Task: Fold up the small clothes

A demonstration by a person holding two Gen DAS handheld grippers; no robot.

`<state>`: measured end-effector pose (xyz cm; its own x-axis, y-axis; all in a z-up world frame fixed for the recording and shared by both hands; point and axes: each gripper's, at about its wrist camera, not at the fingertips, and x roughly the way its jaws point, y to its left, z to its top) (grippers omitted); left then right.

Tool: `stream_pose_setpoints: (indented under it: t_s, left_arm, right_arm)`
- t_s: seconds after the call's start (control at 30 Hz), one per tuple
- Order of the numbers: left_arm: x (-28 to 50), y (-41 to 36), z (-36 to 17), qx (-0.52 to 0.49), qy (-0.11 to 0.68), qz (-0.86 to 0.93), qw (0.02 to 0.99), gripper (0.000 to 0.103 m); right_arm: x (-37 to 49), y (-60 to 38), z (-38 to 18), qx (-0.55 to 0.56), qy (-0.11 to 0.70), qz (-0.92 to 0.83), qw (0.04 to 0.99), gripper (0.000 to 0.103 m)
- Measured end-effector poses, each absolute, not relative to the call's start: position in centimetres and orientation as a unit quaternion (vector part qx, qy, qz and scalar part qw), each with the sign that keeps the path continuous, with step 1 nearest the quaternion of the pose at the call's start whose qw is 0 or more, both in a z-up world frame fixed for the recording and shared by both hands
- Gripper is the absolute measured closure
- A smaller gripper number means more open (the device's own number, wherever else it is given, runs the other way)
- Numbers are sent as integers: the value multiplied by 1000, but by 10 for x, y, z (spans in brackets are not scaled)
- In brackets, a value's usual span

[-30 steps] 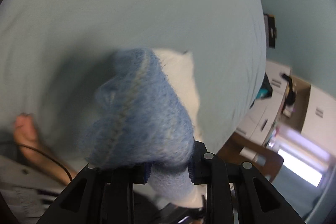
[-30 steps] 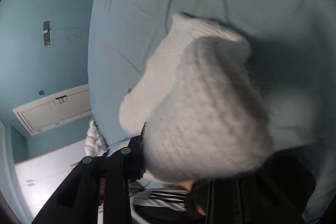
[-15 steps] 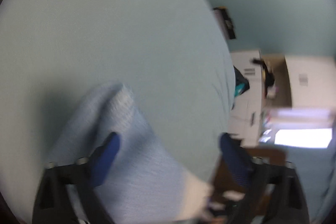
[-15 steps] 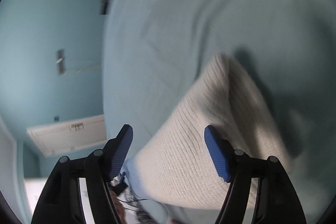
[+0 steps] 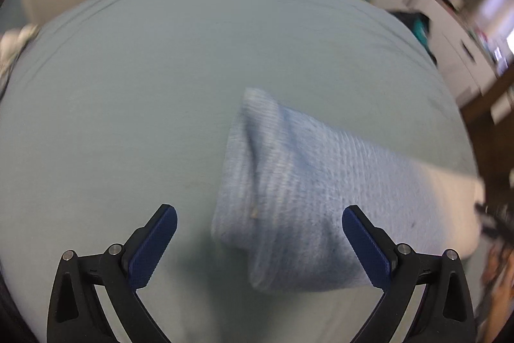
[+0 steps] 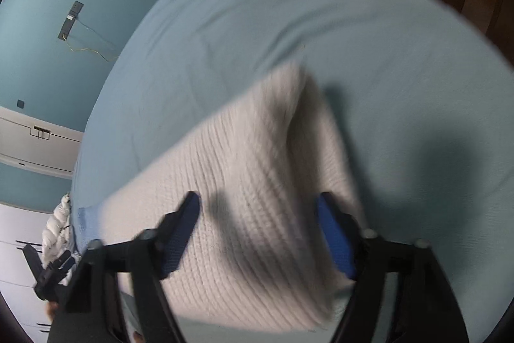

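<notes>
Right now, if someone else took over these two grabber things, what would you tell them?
Left gripper: open, holding nothing, over the blue end of the sock.
Right gripper: open, holding nothing, over the sock's white end.
The sock lies on the bed, touched by no fingers.
Done: sock laid down and let go.
Left: whether it is folded is unclear through the blur; check, then take the next piece.

Both tools — left tool [image 5: 258, 241], right tool [image 6: 261, 233] — have let go; sock [image 5: 298, 198] now lies on bed [image 5: 128, 85]

bare bedsheet [image 5: 128, 85] left, knit garment [image 5: 305, 198] right
</notes>
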<state>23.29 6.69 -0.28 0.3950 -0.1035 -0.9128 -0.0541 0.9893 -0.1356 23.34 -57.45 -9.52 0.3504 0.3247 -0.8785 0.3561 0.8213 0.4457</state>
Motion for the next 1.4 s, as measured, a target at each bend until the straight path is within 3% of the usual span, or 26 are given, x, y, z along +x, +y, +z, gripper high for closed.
stream_pose_setpoints:
  t_s: [0.07,0.1,0.13,0.3,0.47,0.5,0.57,0.6,0.77,0.8,0.83,0.97,1.03,1.17,1.3,1.4]
  left_arm:
    - [241,57,-14,-35,550,-2,834,0]
    - [249,50,-19,-25,555,4,831,0]
    - [253,49,-26,-22,560,9,828,0]
    - [266,44,-52,-14,554,38,831,0]
    - [273,20,-58,28,541,60,839,0]
    - [263,10,-56,40,540,67,838,0]
    - [263,-8,-48,73,537,81,837,0]
    - [262,-16,-41,92,531,88,838,0]
    - [240,-67,11,135,460,79,874,0]
    - [235,-78,16,131,453,63,880,0]
    - [230,-92,20,124,451,43,883,0]
    - [212,-146,-3,128,464,-17,877,0]
    - [211,-185,-25,186,483,-56,854,0]
    - [202,-222,-44,281,439,-59,851,0]
    - [222,-210,-70,201,513,-38,834,0]
    - [228,-209,-65,163,535,-19,828,0]
  right_arm:
    - [224,-566,-93,273,546,-28,791,61]
    - [220,-562,-88,260,534,-29,804,76]
    - [217,-560,-83,253,528,-32,810,80]
    - [197,-535,-52,205,475,-80,852,83]
    - [222,-546,-101,166,524,-132,825,83]
    - [225,-544,-101,156,522,-135,828,77]
    - [220,-539,-95,94,520,-170,831,50]
    - [216,-539,-87,70,517,-195,830,31]
    - [171,-511,-32,63,431,-193,879,26]
    - [168,-500,-29,66,423,-176,886,16]
    - [166,-486,-30,66,422,-153,891,13]
    - [169,-428,-48,27,439,-56,897,13]
    - [172,-404,-50,-23,433,-25,901,13]
    - [179,-379,-74,-113,463,3,879,13]
    - [190,-398,-103,-67,513,20,856,5]
    - [193,-403,-102,-69,513,26,855,3]
